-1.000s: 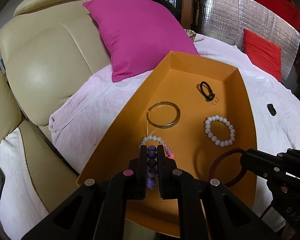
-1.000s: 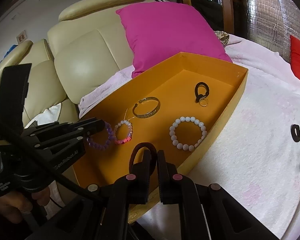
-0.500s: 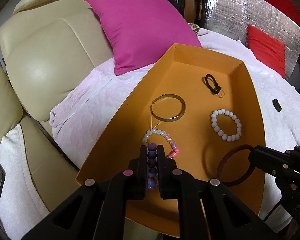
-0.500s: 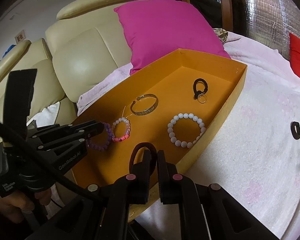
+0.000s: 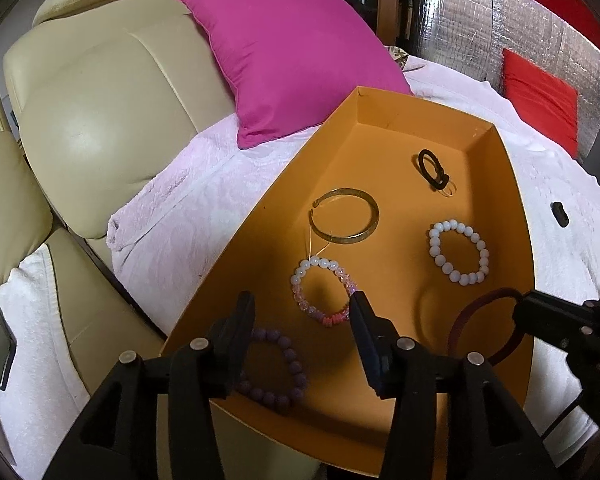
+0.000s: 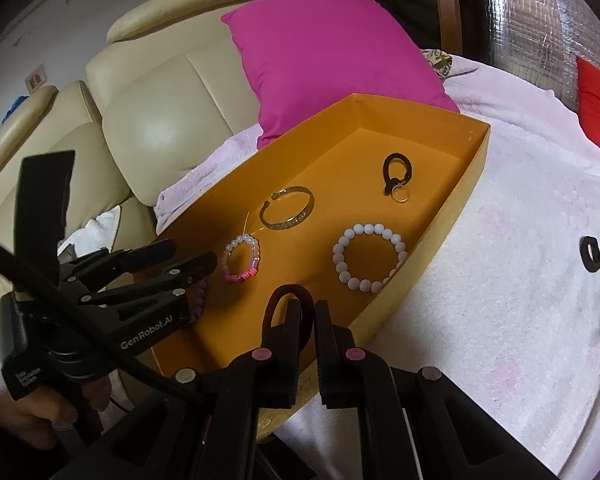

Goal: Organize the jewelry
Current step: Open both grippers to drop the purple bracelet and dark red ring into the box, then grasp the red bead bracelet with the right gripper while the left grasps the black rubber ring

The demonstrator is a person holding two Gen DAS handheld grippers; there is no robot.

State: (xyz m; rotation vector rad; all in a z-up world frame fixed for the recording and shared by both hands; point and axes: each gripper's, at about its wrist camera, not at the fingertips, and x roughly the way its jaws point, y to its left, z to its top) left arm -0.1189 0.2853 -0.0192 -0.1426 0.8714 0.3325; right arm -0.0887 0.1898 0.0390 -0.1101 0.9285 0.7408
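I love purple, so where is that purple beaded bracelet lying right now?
In the left wrist view the purple beaded bracelet lies in the orange tray's near corner, between the open left gripper fingers, just before the pink-and-white beaded bracelet.

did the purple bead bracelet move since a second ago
Yes. The purple bead bracelet was clamped upright in the left gripper; now the jaws stand open and it lies flat on the orange tray floor, nearer its near-left corner.

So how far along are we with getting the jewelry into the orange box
Mostly done. Lying in the orange box: black clasp, gold bangle, white bead bracelet, pink-and-white bracelet and purple bead bracelet, under the open left gripper. In hand: the right gripper holds a dark red band over the box. Left: a small black loop on the pink blanket.
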